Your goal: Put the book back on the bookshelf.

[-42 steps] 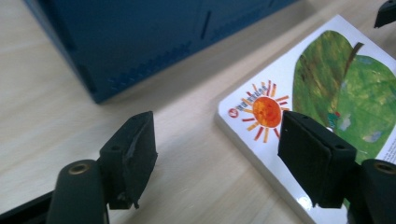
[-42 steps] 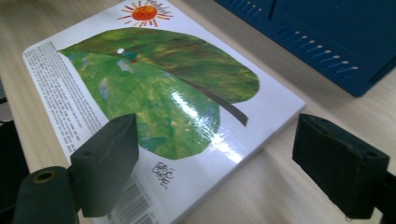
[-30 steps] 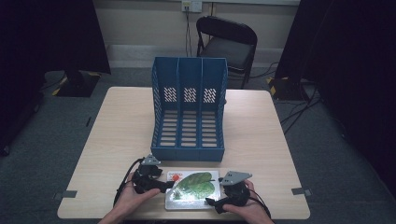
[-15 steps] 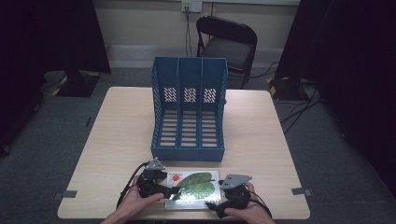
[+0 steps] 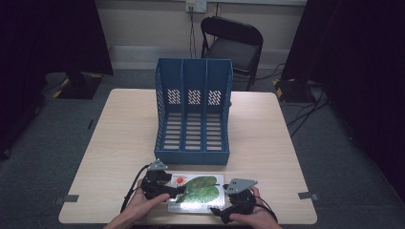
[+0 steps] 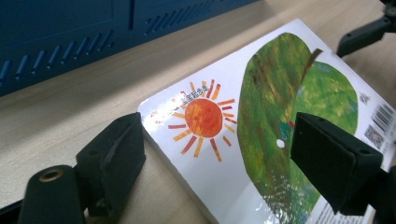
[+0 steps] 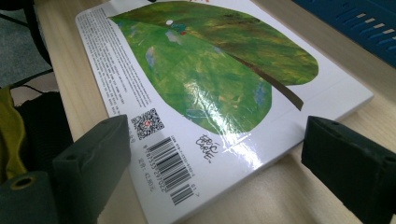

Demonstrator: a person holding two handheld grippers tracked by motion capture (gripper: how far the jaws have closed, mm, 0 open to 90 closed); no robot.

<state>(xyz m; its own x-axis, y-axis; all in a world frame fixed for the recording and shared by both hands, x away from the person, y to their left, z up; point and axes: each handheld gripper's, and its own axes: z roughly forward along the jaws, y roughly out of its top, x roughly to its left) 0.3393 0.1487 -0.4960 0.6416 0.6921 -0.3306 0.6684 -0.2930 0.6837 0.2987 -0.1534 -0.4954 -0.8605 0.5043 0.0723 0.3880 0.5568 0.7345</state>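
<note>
left tool (image 5: 177, 190) stands with its jaws wide, having just been opening, and straddles the sun corner of the book (image 5: 197, 192); no pad presses on the cover. right tool (image 5: 217, 211) is wide too, its jaws having eased apart a little more, bracketing the barcode corner without touching it.

book lies flat on the worktop (image 5: 267, 157) at the near edge, just in front of the blue file rack (image 5: 193, 114), back cover up, green leaf showing. flat like this it gives your jaws no edge to close on from above, which is probably why you come in low at two corners at once.

your hands rest on the worktop at either end of the book, both tools held nearly level and angled inward toward each other. left jaws point across the short edge; right jaws point along the corner nearest you. rack slots stand empty, open side facing you.
</note>
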